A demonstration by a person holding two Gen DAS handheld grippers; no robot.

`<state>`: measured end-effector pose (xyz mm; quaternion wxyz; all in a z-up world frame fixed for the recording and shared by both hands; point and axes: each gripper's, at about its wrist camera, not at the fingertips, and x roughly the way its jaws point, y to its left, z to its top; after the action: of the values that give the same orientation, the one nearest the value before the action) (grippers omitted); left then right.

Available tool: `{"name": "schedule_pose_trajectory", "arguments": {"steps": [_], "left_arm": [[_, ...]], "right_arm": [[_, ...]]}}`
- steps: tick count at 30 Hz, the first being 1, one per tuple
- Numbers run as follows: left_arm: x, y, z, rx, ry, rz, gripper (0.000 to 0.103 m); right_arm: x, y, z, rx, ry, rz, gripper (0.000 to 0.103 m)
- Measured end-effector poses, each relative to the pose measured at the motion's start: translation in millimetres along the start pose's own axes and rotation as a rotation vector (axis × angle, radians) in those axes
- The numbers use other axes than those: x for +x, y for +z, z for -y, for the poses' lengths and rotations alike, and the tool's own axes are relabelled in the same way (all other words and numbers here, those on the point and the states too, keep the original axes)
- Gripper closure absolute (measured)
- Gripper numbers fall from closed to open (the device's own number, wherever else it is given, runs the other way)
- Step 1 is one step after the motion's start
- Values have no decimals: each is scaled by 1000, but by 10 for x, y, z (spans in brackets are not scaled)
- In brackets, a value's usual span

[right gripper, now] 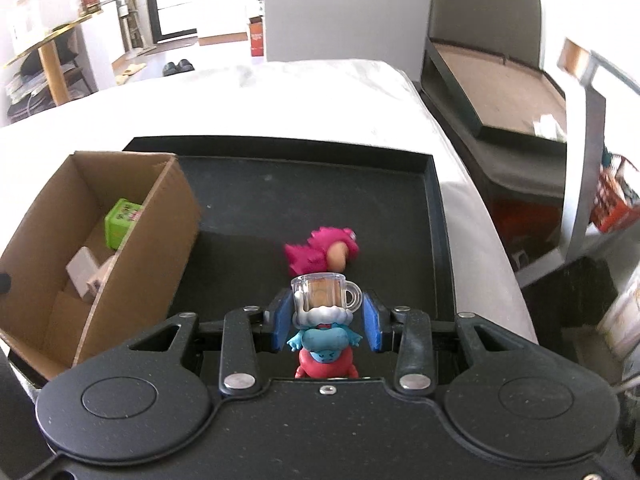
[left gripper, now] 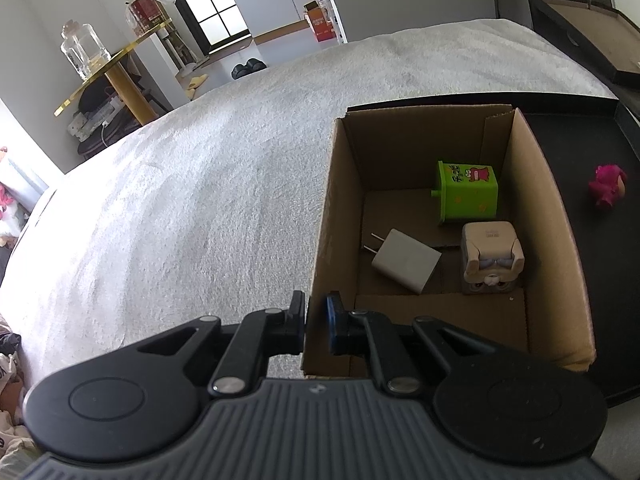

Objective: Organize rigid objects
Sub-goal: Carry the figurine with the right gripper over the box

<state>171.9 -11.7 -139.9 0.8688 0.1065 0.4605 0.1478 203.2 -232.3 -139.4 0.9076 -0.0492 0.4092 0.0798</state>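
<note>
My left tool [left gripper: 316,322] is clamped on the near left wall of the cardboard box [left gripper: 532,208], which holds 3 things: a green cube [left gripper: 468,194], white charger [left gripper: 406,260], beige block [left gripper: 490,258]. My right tool [right gripper: 326,322] stands apart around a blue figurine [right gripper: 322,334], seemingly not touching; pink toy [right gripper: 324,254] just beyond on the black tray [right gripper: 428,184]

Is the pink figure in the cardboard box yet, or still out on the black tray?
Still out. The pink figure lies on the black tray, right of the cardboard box, ahead of the right gripper.
</note>
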Motion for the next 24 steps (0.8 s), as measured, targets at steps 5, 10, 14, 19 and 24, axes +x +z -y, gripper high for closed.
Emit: {"name": "schedule_pose_trajectory", "arguments": {"steps": [5,10,14,19,24], "left_arm": [[2,-1,-26,-5,-9,0,94],[3,-4,-52,-12,-21,1,94],[5,-4,-74,-19,-32,0,94],[1,-7,-94,-26,-41,2,94],[6,-12,-111,-33,-51,3,94]], "right_arm": [[-49,65,-117,-41,0,17,67],[-90,128,-245,-78,4,31,66],[-138,181,-365,-106,11,45,66],[-197,252,-513,-143,24,71,66],[-236,314,-656,-186,33,100,66]]}}
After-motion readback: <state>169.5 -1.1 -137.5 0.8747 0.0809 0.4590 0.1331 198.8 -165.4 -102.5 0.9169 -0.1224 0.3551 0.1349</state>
